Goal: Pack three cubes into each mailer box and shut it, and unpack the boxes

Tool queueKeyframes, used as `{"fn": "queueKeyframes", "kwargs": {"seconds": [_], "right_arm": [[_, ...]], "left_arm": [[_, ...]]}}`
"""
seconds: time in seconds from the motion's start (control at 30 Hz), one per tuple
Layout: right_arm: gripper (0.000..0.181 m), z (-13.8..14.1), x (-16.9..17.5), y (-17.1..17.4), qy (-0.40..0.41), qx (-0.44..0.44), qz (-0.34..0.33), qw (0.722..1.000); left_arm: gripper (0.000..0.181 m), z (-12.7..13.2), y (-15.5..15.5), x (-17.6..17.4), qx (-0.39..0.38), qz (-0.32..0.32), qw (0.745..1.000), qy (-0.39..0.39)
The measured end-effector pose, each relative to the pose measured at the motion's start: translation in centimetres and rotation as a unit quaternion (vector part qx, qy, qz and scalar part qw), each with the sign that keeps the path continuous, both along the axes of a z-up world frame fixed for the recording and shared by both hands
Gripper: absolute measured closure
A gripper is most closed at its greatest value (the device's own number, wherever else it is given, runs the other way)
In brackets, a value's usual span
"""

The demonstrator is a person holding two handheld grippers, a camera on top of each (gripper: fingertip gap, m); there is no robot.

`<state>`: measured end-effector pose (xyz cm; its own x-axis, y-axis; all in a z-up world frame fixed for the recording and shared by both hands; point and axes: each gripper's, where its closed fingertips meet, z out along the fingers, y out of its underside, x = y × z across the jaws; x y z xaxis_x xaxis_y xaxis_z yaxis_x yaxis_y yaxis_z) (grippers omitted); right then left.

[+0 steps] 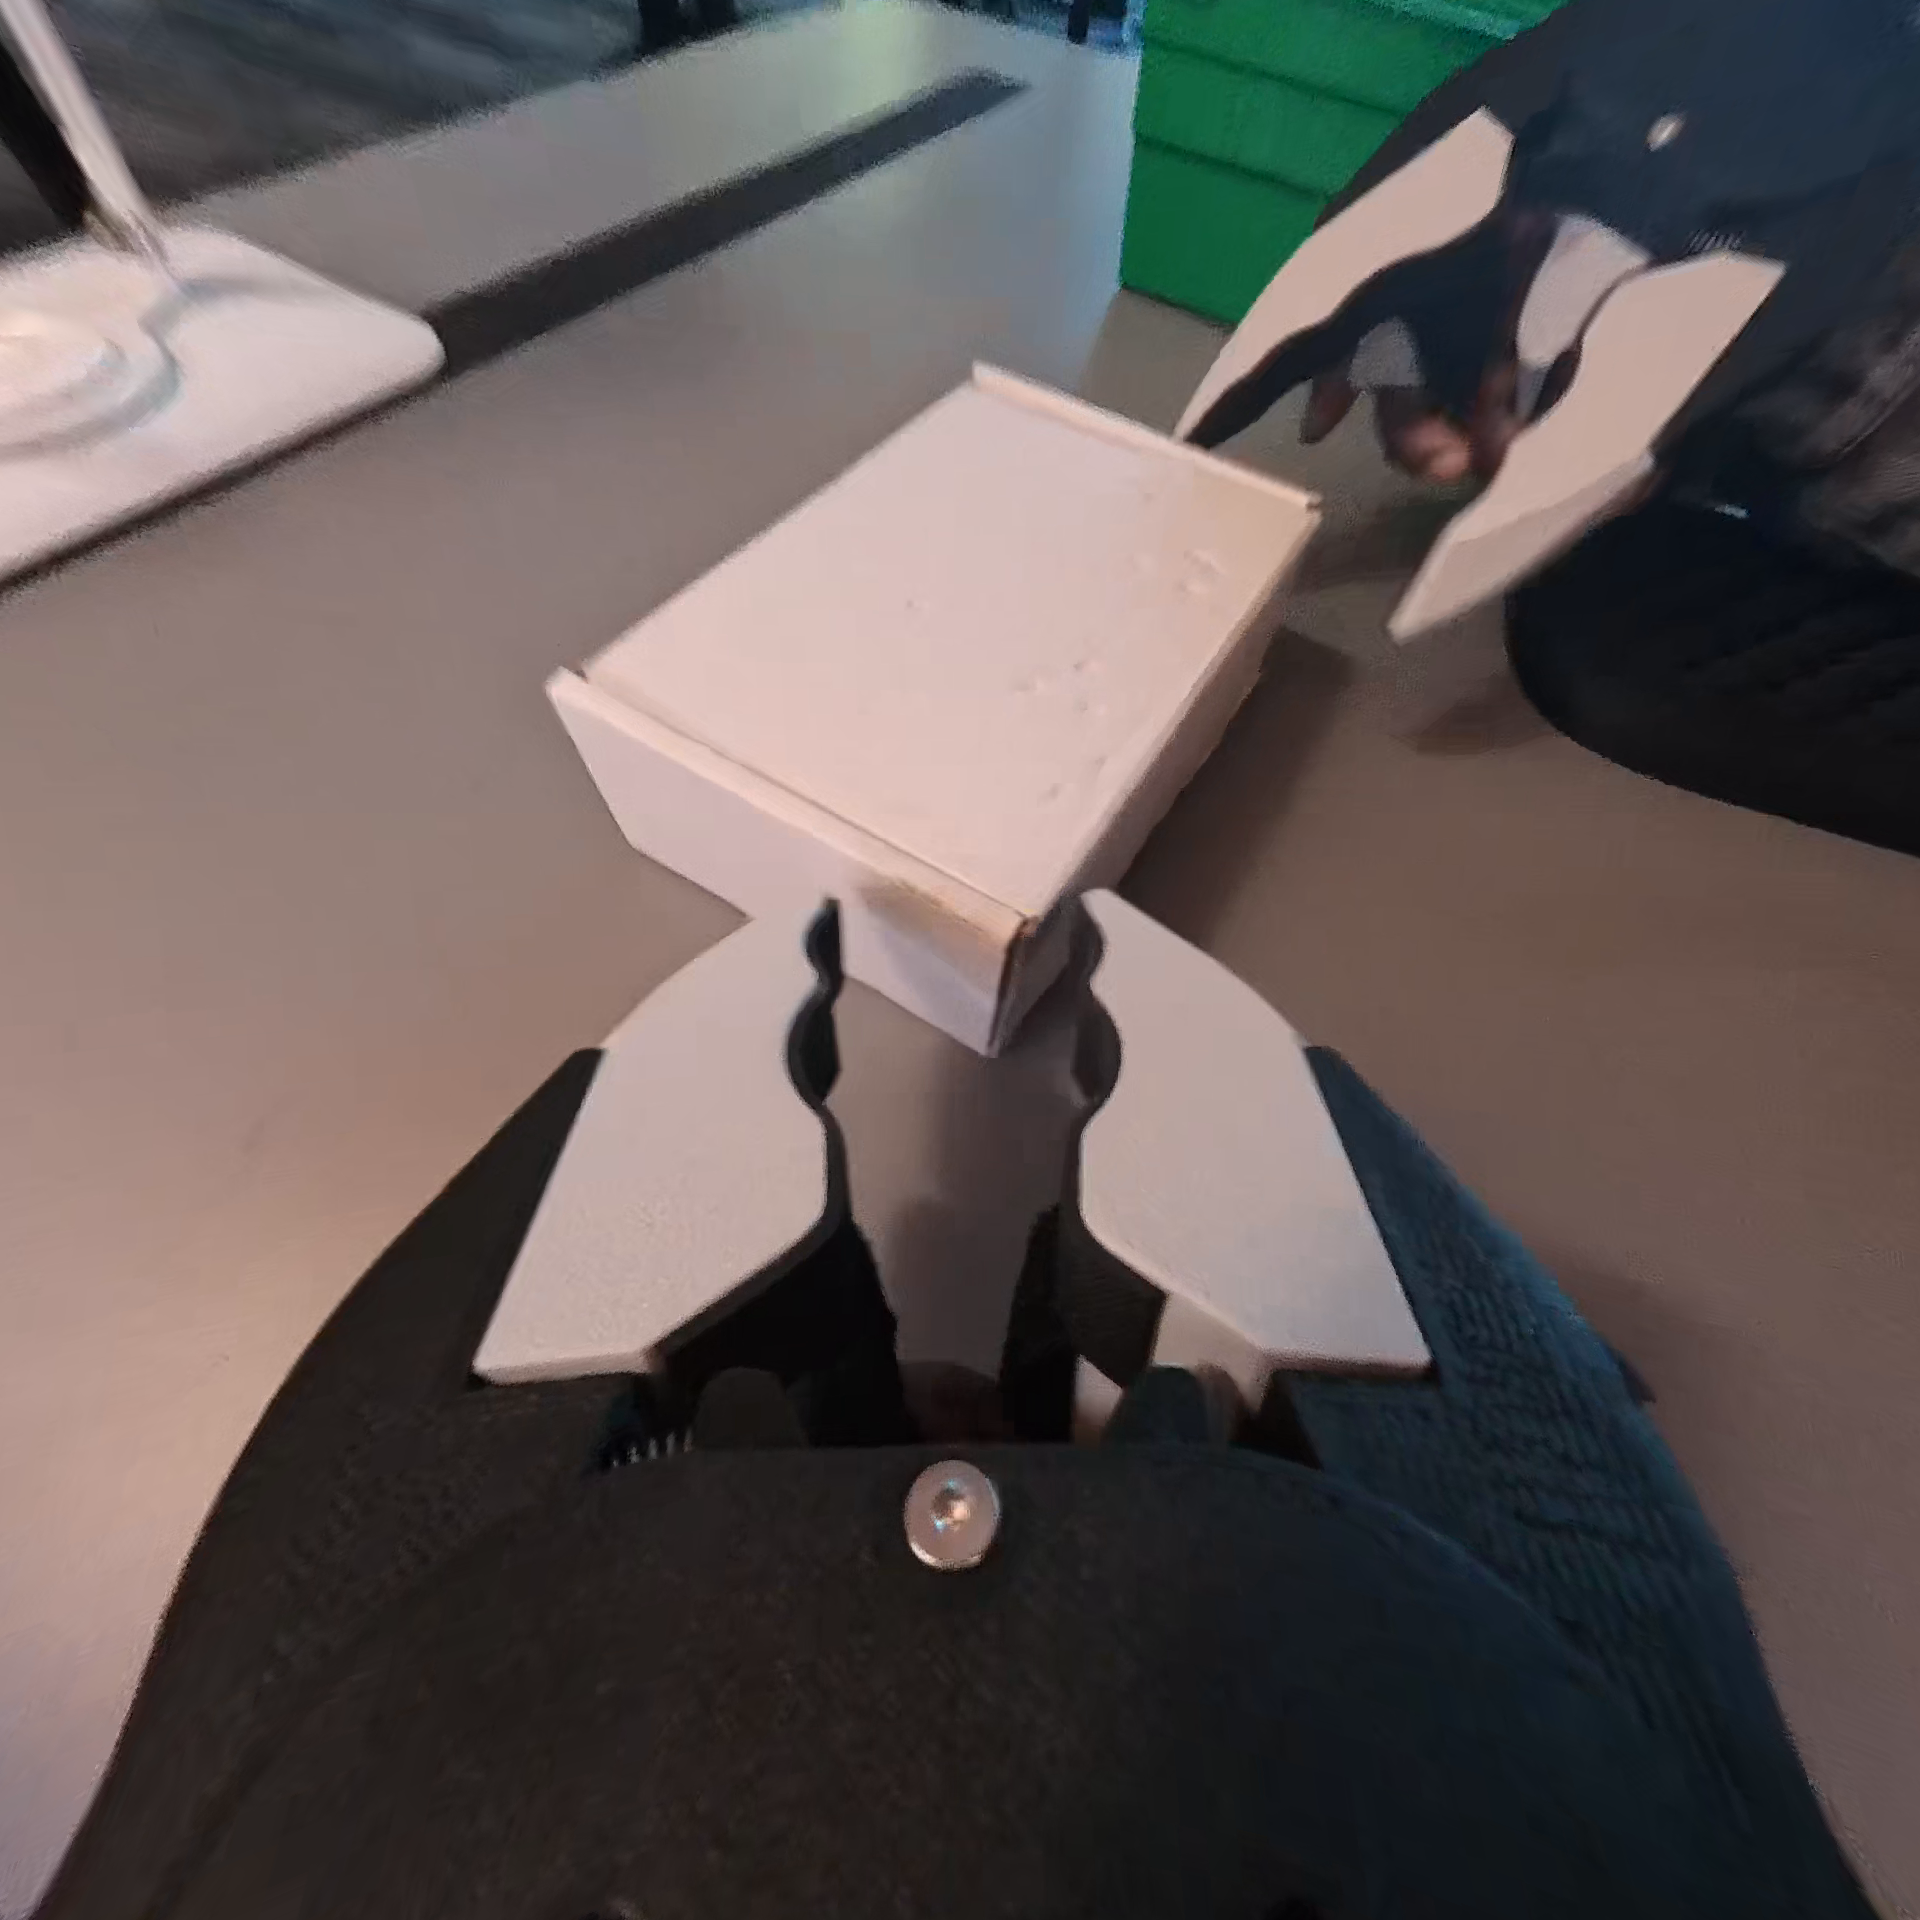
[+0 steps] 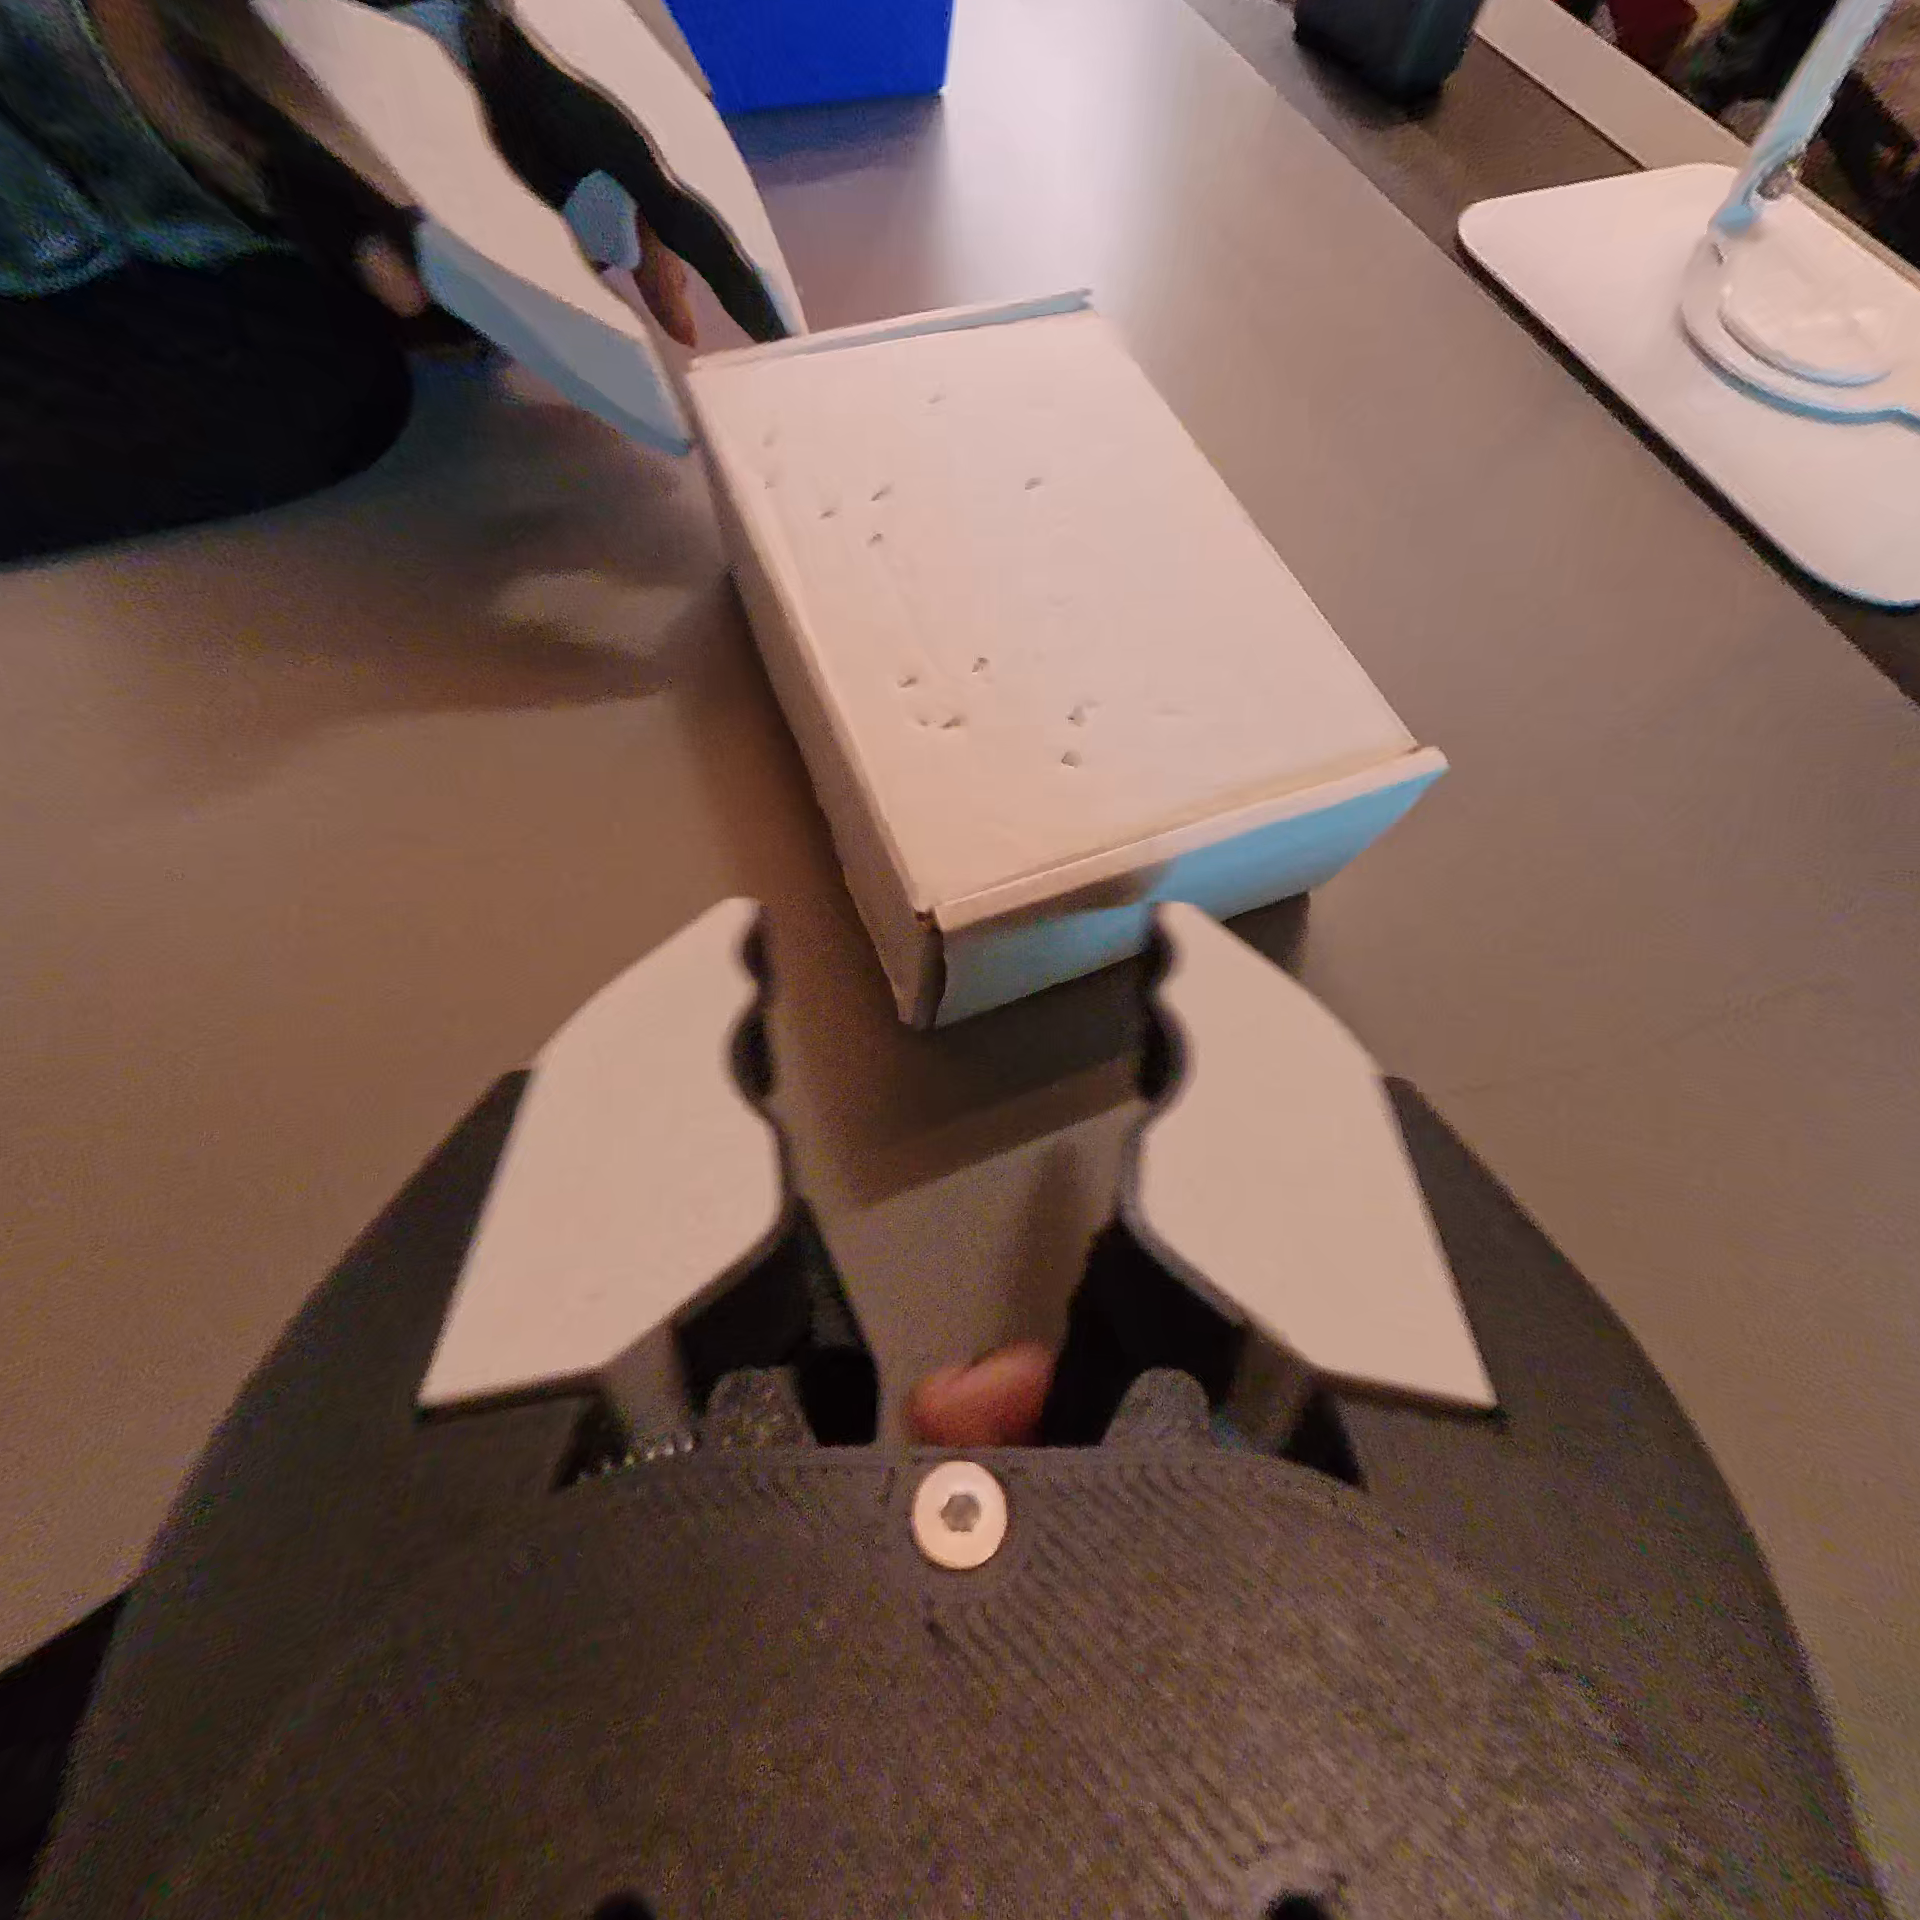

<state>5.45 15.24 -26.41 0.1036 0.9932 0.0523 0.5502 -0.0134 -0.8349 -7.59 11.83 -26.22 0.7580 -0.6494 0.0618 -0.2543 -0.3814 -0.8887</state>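
Observation:
A shut white mailer box (image 1: 935, 644) with small dents in its lid lies on the grey-brown table (image 1: 312, 883). My left gripper (image 1: 956, 925) is closed on the box's near corner, with one finger on each side. In the right wrist view the box (image 2: 1039, 603) runs away from me, and the left gripper (image 2: 727, 379) holds its far left corner. My right gripper (image 2: 956, 914) is open, its fingers straddling the box's near end. In the left wrist view the right gripper (image 1: 1294, 530) has one fingertip at the box's far corner. No cubes are in view.
A green bin (image 1: 1247, 156) stands behind the box in the left wrist view, a blue bin (image 2: 821, 52) in the right wrist view. A white stand base (image 2: 1714, 343) sits at the table's far side. A person's dark clothing (image 2: 156, 416) lies along the near edge.

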Motion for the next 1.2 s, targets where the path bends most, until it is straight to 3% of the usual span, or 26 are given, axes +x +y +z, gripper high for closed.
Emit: {"fn": "queueKeyframes", "kwargs": {"seconds": [0.03,0.1,0.13,0.3,0.47,0.57,0.67,0.83,1.07,1.2], "right_arm": [[0.091,-0.1,0.0,0.4,0.001,-0.006,-0.012,1.0],[0.055,-0.2,0.4,1.6,-0.002,0.007,-0.044,0.999],[0.045,-0.1,0.6,2.1,-0.002,0.021,-0.054,0.998],[0.035,1.7,-0.3,0.7,-0.02,0.017,0.008,1.0],[0.035,3.9,-3.8,0.0,-0.109,0.048,0.107,0.987],[0.035,1.9,-5.1,0.0,-0.235,0.01,0.151,0.96],[0.035,-0.1,-5.6,1.4,-0.349,-0.015,0.154,0.924],[0.035,-0.5,-7.9,2.5,-0.383,-0.004,0.16,0.91],[0.034,-4.2,-7.4,2.0,-0.477,-0.002,0.161,0.864],[0.035,-4.1,-8.0,1.9,-0.447,-0.007,0.16,0.88]], "left_arm": [[0.128,0.5,0.3,-0.3,0.03,0.007,1.0,-0.002],[0.104,1.9,1.1,-1.0,0.1,0.029,0.995,-0.003],[0.091,2.7,1.4,-1.4,0.134,0.041,0.99,-0.005],[0.063,4.6,1.9,-2.0,0.184,0.069,0.98,-0.038],[0.061,6.0,2.2,-3.3,0.195,0.104,0.971,-0.085],[0.06,6.2,2.2,-3.9,0.198,0.113,0.969,-0.095],[0.06,6.4,2.3,-4.4,0.203,0.12,0.967,-0.093],[0.061,6.7,2.4,-5.0,0.199,0.129,0.965,-0.116],[0.062,6.2,2.5,-5.0,0.187,0.131,0.967,-0.115],[0.064,6.0,2.5,-5.0,0.185,0.129,0.968,-0.107]]}}
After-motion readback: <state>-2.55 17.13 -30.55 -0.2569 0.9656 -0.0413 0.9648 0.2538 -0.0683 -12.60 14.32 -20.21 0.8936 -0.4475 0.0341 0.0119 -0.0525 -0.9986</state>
